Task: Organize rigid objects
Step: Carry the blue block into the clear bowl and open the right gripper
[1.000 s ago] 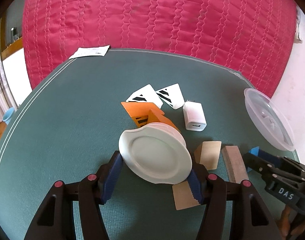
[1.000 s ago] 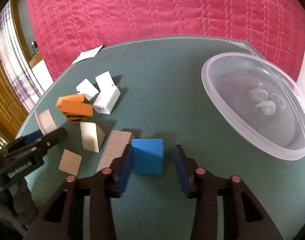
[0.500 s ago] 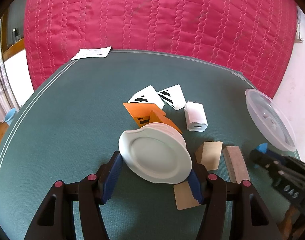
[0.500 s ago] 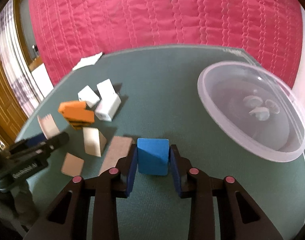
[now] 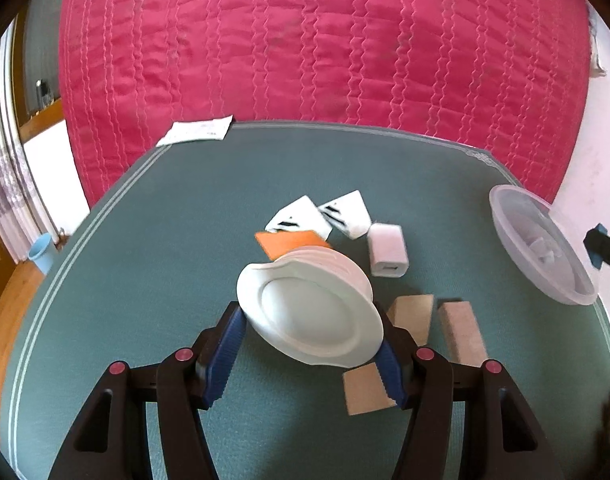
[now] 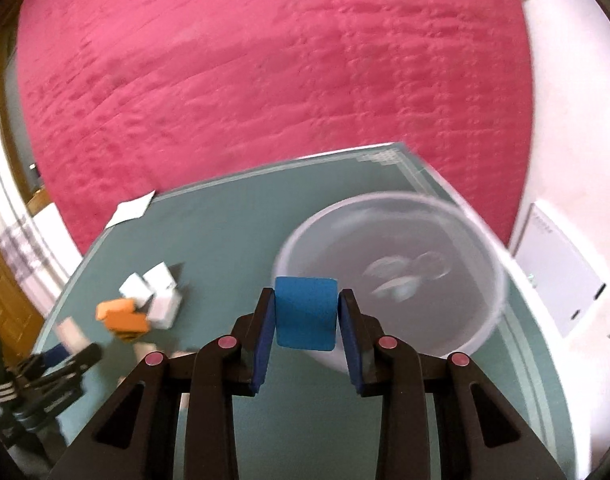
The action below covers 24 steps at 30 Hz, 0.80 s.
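Observation:
A white plate (image 5: 313,312) hangs tilted above the green table (image 5: 145,264), and my left gripper (image 5: 307,322) is shut on its rim from both sides. My right gripper (image 6: 305,310) is shut on a blue cube (image 6: 306,312), which is lifted off the table in front of the near rim of a clear plastic bowl (image 6: 389,280). The bowl holds a few small pale pieces. In the left wrist view this bowl (image 5: 541,244) stands at the table's right edge, with part of the right gripper beside it.
Behind the plate lie orange blocks (image 5: 289,242), two white striped blocks (image 5: 301,216) and a white charger (image 5: 387,250). Wooden blocks (image 5: 463,332) lie to the right of the left gripper. A paper slip (image 5: 195,132) sits at the far edge, against a pink quilt (image 5: 305,48).
My right gripper closed on the blue cube and raised it off the table, towards the clear bowl. The left gripper kept hold of the plate and barely moved.

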### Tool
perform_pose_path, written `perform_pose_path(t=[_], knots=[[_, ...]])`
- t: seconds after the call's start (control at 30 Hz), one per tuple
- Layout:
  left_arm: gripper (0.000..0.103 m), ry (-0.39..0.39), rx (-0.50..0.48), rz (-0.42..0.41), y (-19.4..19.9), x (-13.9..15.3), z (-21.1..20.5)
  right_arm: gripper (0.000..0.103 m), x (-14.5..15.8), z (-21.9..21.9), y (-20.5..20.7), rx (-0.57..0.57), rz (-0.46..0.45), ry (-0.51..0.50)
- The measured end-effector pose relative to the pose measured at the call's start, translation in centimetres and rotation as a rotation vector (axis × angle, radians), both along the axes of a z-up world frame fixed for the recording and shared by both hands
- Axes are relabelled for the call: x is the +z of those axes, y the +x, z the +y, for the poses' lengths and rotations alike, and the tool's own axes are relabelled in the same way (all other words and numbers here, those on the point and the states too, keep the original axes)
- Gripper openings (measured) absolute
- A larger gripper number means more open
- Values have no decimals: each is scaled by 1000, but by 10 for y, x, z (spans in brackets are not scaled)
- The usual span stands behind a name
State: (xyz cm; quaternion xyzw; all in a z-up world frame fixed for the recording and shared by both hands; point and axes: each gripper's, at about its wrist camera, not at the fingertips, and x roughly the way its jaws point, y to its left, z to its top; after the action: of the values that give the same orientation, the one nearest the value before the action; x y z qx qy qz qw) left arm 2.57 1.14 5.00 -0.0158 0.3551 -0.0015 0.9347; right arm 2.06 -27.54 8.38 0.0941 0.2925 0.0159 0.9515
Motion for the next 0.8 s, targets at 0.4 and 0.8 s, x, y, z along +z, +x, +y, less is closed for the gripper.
perform_pose_path(t=[0.4, 0.8], knots=[[64, 35, -56, -71, -8, 31, -35, 33, -24, -61, 32, -119, 54, 34], [64, 75, -76, -141, -17, 67, -54, 33, -41, -80, 34, -165, 55, 63]])
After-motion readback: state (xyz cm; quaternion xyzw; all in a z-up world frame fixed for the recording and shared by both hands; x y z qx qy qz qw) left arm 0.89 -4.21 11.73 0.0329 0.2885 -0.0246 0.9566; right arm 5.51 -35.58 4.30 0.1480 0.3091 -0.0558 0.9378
